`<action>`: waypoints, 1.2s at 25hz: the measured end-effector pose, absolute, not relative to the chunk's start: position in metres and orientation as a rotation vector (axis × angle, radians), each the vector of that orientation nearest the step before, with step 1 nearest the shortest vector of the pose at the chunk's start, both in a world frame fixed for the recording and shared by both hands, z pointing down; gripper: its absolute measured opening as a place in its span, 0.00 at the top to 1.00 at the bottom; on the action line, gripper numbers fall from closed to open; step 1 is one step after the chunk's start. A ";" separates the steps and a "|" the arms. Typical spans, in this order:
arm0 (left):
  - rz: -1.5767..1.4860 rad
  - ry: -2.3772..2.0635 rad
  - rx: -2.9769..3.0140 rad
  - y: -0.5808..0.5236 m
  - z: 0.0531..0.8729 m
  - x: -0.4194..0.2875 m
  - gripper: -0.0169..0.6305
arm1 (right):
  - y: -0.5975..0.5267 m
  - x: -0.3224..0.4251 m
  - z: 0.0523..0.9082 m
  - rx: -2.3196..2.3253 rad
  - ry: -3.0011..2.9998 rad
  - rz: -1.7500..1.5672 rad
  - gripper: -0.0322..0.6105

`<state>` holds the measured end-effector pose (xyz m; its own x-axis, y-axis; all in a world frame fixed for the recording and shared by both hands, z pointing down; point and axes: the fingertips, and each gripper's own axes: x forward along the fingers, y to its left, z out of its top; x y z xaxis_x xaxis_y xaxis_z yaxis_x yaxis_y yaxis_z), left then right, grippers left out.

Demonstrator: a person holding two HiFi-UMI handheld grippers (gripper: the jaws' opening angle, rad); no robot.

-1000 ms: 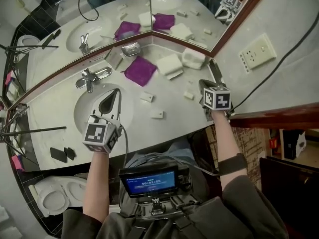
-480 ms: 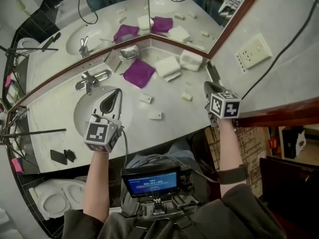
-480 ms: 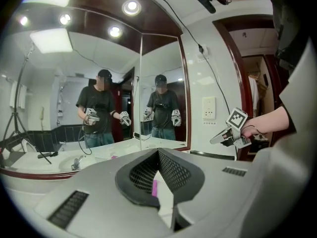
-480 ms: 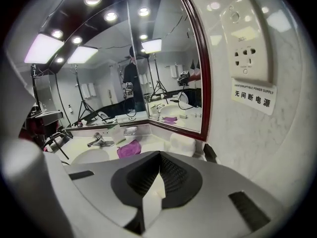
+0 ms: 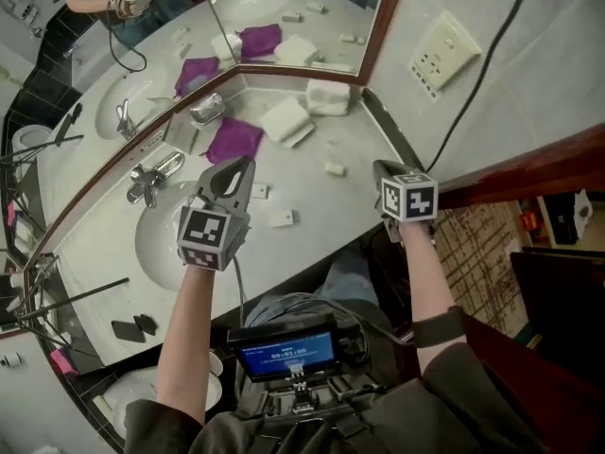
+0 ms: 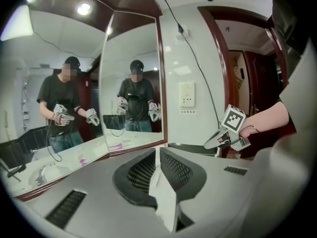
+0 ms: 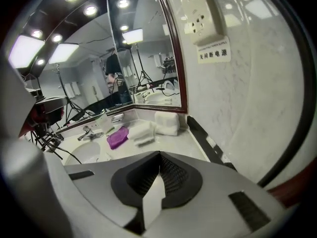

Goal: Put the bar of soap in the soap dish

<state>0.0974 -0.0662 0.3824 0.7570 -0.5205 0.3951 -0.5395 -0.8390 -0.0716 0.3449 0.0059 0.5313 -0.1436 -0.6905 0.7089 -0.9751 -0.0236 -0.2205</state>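
Three small white soap bars lie on the grey counter: one (image 5: 258,191) by the sink's right rim, one (image 5: 282,218) nearer the front edge, one (image 5: 335,169) further right. The shiny metal soap dish (image 5: 206,109) stands at the back by the mirror, also visible as the soap dish (image 7: 117,117) in the right gripper view. My left gripper (image 5: 233,170) is shut and empty, its tips just left of the nearest bar. My right gripper (image 5: 382,170) is shut and empty near the wall, right of the third bar. The left gripper view shows the right gripper (image 6: 224,137) ahead.
A purple cloth (image 5: 233,138) and folded white towels (image 5: 286,118) lie at the back of the counter. The faucet (image 5: 146,178) and sink basin (image 5: 161,239) are on the left. A wall socket (image 5: 435,57) and a cable are on the right wall. Mirrors line the back.
The head view has swung, so the counter sits further left. My left gripper has moved from over the sink basin to its right rim, close to a soap bar. The right gripper shifted slightly.
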 end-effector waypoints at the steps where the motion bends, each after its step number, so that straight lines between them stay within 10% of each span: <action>1: 0.676 -0.799 2.925 -0.065 0.392 0.113 0.90 | 0.013 0.345 0.540 1.741 -1.855 1.009 0.95; 12: 1.274 -0.003 3.007 -0.028 0.538 0.243 0.56 | 0.050 0.340 0.619 1.746 -1.755 1.187 0.95; 30: 2.006 0.731 2.796 -0.016 0.717 0.292 0.61 | 0.059 0.350 0.679 1.763 -1.708 1.285 0.95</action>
